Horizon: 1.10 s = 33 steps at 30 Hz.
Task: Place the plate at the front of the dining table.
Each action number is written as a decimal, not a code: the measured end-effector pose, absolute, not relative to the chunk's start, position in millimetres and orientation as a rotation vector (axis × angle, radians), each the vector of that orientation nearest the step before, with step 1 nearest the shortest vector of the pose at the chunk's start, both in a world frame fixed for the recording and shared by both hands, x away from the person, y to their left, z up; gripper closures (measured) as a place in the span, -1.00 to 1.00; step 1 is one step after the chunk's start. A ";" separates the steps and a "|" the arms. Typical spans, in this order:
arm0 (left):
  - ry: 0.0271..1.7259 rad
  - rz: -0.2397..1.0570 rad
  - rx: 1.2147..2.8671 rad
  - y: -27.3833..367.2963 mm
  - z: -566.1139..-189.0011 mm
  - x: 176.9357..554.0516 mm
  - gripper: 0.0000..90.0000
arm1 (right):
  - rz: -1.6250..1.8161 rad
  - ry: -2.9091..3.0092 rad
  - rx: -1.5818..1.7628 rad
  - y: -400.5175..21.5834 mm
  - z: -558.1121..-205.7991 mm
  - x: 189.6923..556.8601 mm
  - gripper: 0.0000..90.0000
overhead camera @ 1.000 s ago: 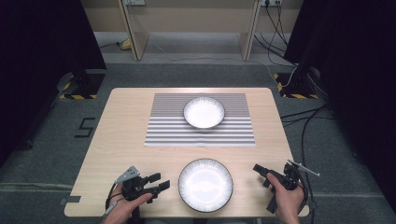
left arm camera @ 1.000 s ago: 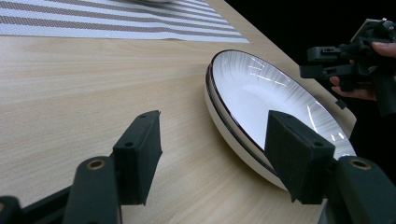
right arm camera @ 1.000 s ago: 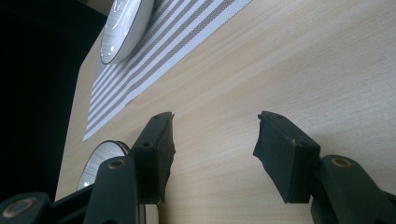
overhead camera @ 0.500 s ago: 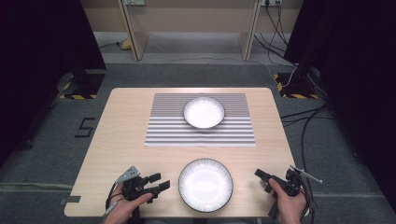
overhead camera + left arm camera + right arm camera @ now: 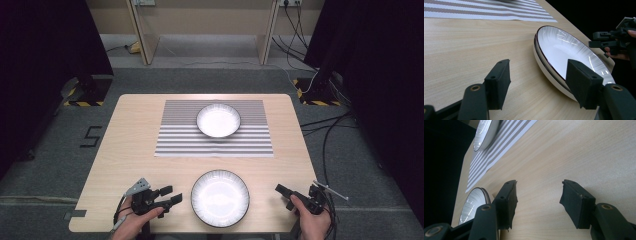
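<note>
1. Since a second ago, the right gripper (image 5: 286, 196) has drawn back toward the table's near edge, while the left gripper (image 5: 170, 196) has stayed where it was
2. One wooden table (image 5: 130, 145) holds everything; two grippers rest at its near edge, one in each hand
3. At the left, the left gripper has its jaws apart, holding nothing, just beside the near plate
4. Two white dishes, counted: one plate (image 5: 220, 198) at the near centre, between the grippers, and one bowl (image 5: 218, 120) farther back
5. One striped mat (image 5: 175, 140) lies under the bowl
6. At the right, the right gripper has its jaws apart over bare wood, empty
</note>
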<state>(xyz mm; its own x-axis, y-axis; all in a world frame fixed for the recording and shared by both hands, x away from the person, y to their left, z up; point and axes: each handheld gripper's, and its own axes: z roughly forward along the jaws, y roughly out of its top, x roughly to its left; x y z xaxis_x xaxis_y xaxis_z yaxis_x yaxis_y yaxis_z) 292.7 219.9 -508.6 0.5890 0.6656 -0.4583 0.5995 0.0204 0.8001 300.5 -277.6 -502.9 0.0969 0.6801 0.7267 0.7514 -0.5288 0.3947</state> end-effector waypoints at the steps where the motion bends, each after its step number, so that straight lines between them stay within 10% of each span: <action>1: 1.070 0.070 1.653 219.8 -508.7 292.7 -0.20 | -1.429 -1.480 -2.272 -278.1 -503.2 299.5 0.02; 33: 1.089 0.007 1.576 223.2 -496.3 288.4 -0.35 | -1.521 -1.416 -2.268 -289.5 -514.5 287.8 -0.01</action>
